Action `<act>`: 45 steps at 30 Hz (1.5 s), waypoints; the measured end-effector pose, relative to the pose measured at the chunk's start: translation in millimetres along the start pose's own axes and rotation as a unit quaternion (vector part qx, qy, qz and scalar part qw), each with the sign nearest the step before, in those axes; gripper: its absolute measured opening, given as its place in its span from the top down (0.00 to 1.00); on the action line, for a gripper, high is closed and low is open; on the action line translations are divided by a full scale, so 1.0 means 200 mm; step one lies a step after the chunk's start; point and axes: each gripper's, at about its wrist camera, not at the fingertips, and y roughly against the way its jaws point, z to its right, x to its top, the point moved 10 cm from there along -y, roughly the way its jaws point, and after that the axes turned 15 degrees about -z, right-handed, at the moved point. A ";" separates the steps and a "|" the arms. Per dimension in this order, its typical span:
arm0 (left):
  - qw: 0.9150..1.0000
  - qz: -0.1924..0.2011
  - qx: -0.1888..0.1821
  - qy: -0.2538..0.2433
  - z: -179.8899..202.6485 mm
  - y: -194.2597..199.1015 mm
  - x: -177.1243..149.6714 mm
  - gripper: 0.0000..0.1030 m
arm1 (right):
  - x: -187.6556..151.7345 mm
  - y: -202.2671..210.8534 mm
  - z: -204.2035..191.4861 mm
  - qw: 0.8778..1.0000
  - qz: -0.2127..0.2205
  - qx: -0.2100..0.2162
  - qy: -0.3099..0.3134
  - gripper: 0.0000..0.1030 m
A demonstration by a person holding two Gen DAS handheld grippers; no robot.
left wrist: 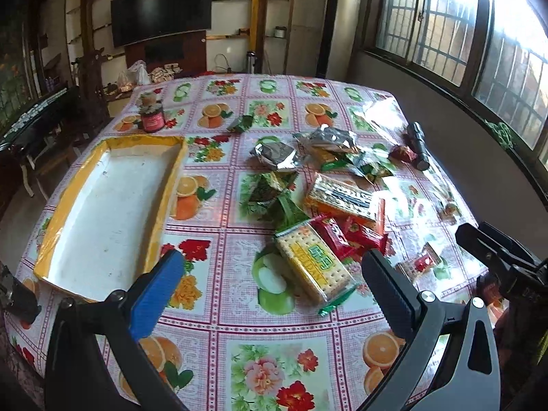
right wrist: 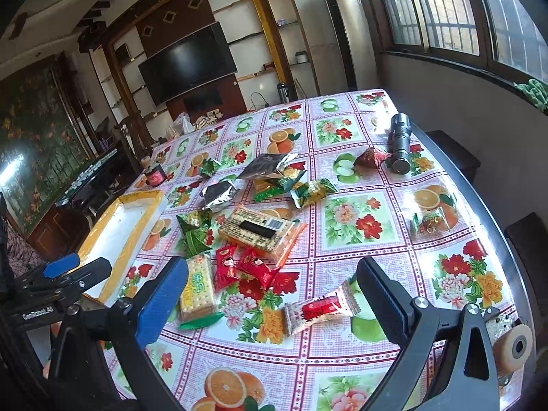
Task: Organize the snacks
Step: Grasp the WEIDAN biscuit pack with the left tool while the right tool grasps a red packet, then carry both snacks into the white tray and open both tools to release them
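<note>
Currently, item list, positions rel. to grippers. Left gripper (left wrist: pixel 274 274): jaws spread wide, nothing between them, hovering above the tablecloth (left wrist: pixel 239 308). Just ahead, near its right finger: cracker pack (left wrist: pixel 316 267), yellow-green label, lying flat. Ahead-left, beside the blue-padded finger: tray (left wrist: pixel 54 226), yellow rim, white floor, no snacks in it. Beyond the crackers: red sweet packets (left wrist: pixel 346 236) touching the cracker pack; orange biscuit pack (left wrist: pixel 342 198) behind those; green packets (left wrist: pixel 270 188) left of it; silver foil bags (left wrist: pixel 274 154) farther out. Far ahead-left: pink-lidded jar (left wrist: pixel 153 120). Far ahead-right: black torch (left wrist: pixel 418 145). Right gripper (right wrist: pixel 274 294): also released, fingers wide apart and holding nothing, over the table. Between its fingers, closer to the right one: white-red snack bar (right wrist: pixel 318 310), flat on cloth. By its left finger: cracker pack (right wrist: pixel 198 287), partly hidden behind the blue pad. Ahead: two red sweet packets (right wrist: pixel 239 267), orange biscuit pack (right wrist: pixel 260 233). Ahead-right, well apart: small clear-wrapped sweet (right wrist: pixel 431 224). Far ahead-right: torch (right wrist: pixel 400 142) w/ red packet (right wrist: pixel 371 157) just beside it. Left of this gripper: tray (right wrist: pixel 102 239).
</note>
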 end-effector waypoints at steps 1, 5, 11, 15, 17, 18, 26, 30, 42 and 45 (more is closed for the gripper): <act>1.000 -0.014 -0.001 -0.006 0.02 -0.04 -0.01 0.00 | 0.00 -0.02 0.01 1.000 -0.006 -0.004 0.003 0.04; 0.998 -0.067 -0.007 0.002 0.09 -0.22 -0.03 0.00 | -0.07 -0.14 0.06 0.998 -0.054 -0.032 0.011 0.07; 0.994 -0.107 0.015 0.012 0.12 -0.44 0.01 0.01 | -0.16 -0.35 0.16 0.991 -0.117 -0.070 0.007 0.21; 0.991 -0.128 0.039 0.001 0.14 -0.57 0.02 0.01 | -0.17 -0.47 0.20 0.984 -0.152 -0.098 0.013 0.22; 0.988 -0.149 0.045 -0.008 0.14 -0.65 0.00 0.01 | -0.16 -0.49 0.19 0.981 -0.159 -0.111 0.028 0.23; 0.987 -0.157 0.042 -0.010 0.15 -0.68 -0.01 0.01 | -0.16 -0.50 0.19 0.978 -0.162 -0.123 0.038 0.24; 0.992 -0.125 0.022 -0.023 0.08 -0.63 0.05 0.54 | -0.12 -0.48 0.25 0.977 -0.148 -0.133 0.070 0.43; 0.992 -0.122 0.001 -0.026 0.06 -0.61 0.03 0.54 | -0.11 -0.44 0.24 0.981 -0.136 -0.118 0.072 0.55; 0.998 -0.045 0.045 -0.024 0.03 -0.23 0.07 0.54 | -0.06 -0.18 0.04 0.995 -0.073 -0.013 0.067 0.63; 0.997 -0.023 0.068 -0.011 -0.04 -0.14 0.09 0.54 | -0.01 -0.09 -0.05 0.996 -0.048 0.031 0.062 0.63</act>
